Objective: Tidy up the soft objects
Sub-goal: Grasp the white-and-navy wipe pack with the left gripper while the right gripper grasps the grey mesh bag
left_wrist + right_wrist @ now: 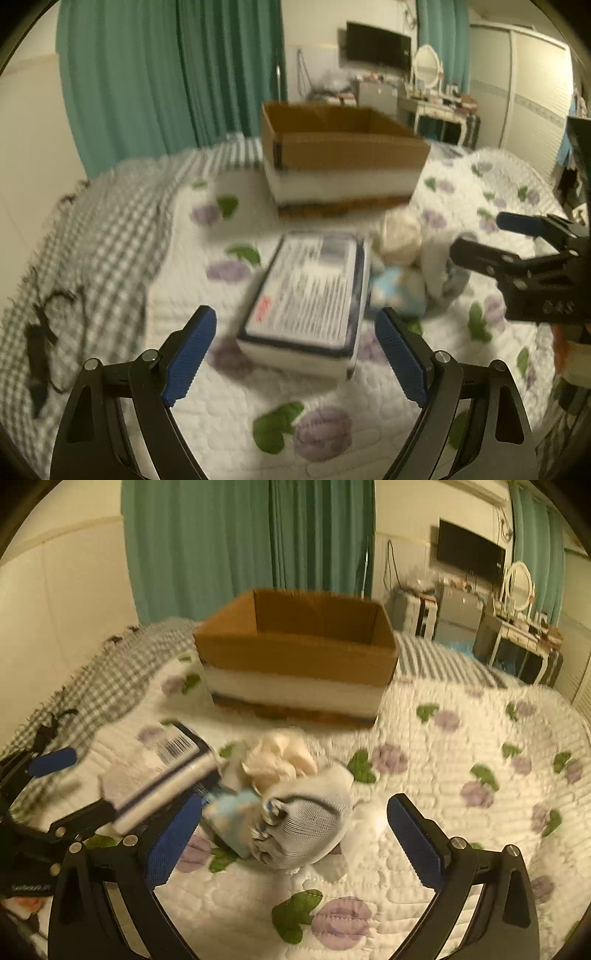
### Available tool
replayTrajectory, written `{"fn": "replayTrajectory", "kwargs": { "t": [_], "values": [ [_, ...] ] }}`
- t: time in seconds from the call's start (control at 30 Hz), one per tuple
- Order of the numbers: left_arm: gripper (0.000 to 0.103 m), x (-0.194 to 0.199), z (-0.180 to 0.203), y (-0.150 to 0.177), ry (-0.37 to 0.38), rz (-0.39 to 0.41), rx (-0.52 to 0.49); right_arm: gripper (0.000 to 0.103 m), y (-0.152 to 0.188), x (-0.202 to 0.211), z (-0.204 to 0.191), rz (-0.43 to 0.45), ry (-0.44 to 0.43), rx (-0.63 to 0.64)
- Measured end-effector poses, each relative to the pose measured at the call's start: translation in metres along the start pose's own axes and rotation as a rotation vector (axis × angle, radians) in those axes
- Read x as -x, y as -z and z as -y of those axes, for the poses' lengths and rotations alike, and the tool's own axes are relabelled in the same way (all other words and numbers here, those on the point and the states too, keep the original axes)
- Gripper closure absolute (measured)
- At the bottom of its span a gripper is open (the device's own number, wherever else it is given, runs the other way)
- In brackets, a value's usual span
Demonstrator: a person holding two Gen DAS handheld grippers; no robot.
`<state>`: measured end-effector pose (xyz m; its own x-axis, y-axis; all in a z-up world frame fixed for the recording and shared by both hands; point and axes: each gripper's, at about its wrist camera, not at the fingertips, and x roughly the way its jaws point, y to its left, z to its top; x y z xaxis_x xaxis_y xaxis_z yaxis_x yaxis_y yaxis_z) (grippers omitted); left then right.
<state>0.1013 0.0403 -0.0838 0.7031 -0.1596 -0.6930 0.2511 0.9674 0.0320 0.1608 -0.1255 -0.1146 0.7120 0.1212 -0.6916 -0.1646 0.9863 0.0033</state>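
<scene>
My left gripper [295, 356] is open above the bed. A flat white pack [310, 291] with a dark blue border and printed text lies just ahead of its blue pads [192, 354], untouched. Right of the pack sits a small pile of soft things: a cream bundle [400, 236], a light blue piece [399, 291] and a white mesh bundle [439, 258]. My right gripper [293, 840] is also open, with the white mesh bundle [306, 827] lying between its fingers and touching neither pad. The blue piece [232, 819] and cream bundle [280, 760] lie beside the mesh bundle.
An open cardboard box [343, 147] stands on the flowered quilt [332, 435] behind the pile. A grey checked blanket [92, 236] covers the bed's left side. Each gripper shows in the other's view: right gripper [480, 234], left gripper [70, 786]. Green curtains and a dresser stand behind.
</scene>
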Motion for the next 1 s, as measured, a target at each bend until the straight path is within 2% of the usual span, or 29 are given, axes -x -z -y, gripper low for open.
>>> {"fn": "replayTrajectory", "kwargs": {
  "t": [0.23,0.4,0.5,0.6,0.8,1.0],
  "values": [
    [0.014,-0.023,-0.003,0.011,0.093,-0.070,0.014,0.003,0.005,-0.037,0.004,-0.061,0.010,-0.024],
    [0.014,-0.041,-0.007,0.011,0.097,-0.099,0.024,0.033,0.009,-0.047,0.003,-0.084,0.022,-0.015],
    [0.014,-0.053,-0.012,0.011,0.096,-0.127,0.042,0.041,0.010,-0.046,0.006,-0.080,0.012,-0.023],
    [0.014,-0.067,-0.016,0.011,0.103,-0.167,0.063,0.043,0.010,-0.045,0.005,-0.079,0.011,-0.024],
    [0.014,-0.073,-0.014,0.004,0.078,-0.127,0.034,0.043,0.013,-0.043,0.003,-0.080,0.012,-0.011],
    [0.023,-0.070,-0.012,0.003,0.078,-0.102,0.013,0.046,0.014,-0.039,0.006,-0.075,-0.003,-0.029]
  ]
}}
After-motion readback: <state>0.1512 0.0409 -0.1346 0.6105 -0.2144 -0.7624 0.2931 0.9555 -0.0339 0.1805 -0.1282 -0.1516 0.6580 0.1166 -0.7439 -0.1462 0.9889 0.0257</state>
